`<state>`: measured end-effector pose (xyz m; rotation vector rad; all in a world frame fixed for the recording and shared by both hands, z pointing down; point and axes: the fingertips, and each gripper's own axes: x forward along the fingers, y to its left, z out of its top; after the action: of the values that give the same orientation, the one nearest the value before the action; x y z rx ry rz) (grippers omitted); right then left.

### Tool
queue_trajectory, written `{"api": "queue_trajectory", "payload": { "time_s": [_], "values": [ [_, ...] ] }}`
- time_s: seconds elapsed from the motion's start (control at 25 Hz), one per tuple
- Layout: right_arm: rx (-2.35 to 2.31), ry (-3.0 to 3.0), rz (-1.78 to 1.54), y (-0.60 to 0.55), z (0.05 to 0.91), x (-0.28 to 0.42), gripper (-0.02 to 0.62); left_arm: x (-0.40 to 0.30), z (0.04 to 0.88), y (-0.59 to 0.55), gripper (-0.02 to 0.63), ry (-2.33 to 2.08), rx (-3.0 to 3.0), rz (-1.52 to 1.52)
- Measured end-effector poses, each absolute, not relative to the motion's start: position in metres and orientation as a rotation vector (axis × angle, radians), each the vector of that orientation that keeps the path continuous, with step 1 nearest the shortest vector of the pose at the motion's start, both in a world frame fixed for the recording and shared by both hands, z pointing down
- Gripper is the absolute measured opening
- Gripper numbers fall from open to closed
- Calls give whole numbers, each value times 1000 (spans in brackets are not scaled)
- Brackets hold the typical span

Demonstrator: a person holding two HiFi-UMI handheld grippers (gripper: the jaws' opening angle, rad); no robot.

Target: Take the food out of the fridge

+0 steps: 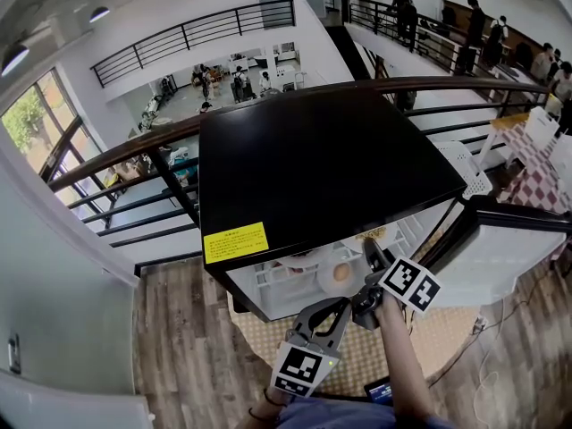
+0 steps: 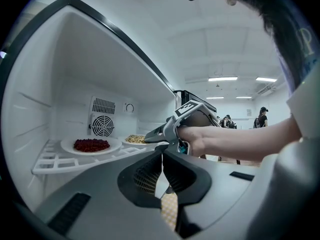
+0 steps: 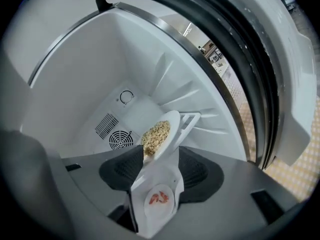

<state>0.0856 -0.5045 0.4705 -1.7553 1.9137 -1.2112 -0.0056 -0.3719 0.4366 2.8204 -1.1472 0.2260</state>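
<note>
The fridge (image 1: 331, 164) stands open, and its white wire shelf (image 2: 55, 161) carries plates of food. A plate of red food (image 2: 91, 145) sits at the left and a plate of pale grains (image 2: 134, 139) further right. My right gripper (image 3: 161, 154) is rolled to one side and open, with the rim of the grain plate (image 3: 157, 136) between its jaws; the pads are apart from it. A small plate with pink pieces (image 3: 159, 199) shows closer to the camera. My left gripper (image 2: 161, 156) is shut and empty, hanging in front of the shelf. In the head view the right gripper (image 1: 371, 248) reaches into the fridge.
The fridge door (image 1: 505, 248) hangs open at the right. A fan grille (image 2: 102, 126) and a dial (image 2: 129, 108) are on the fridge's back wall. A yellow woven mat (image 1: 438, 329) lies on the wooden floor under the fridge. A railing (image 1: 125, 164) runs behind it.
</note>
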Motion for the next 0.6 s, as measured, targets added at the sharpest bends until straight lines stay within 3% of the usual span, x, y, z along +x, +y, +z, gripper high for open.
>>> {"api": "queue_trajectory", "payload": {
  "time_s": [0.36,0.6],
  "values": [
    [-1692,1887,-1216,-487,463,89,124,-14,434,-373,18,-1176,2813,229],
    [-1608,1872,-1244,-467,458,89,111,-18,432,-370,20,-1173,2814,238]
  ]
}}
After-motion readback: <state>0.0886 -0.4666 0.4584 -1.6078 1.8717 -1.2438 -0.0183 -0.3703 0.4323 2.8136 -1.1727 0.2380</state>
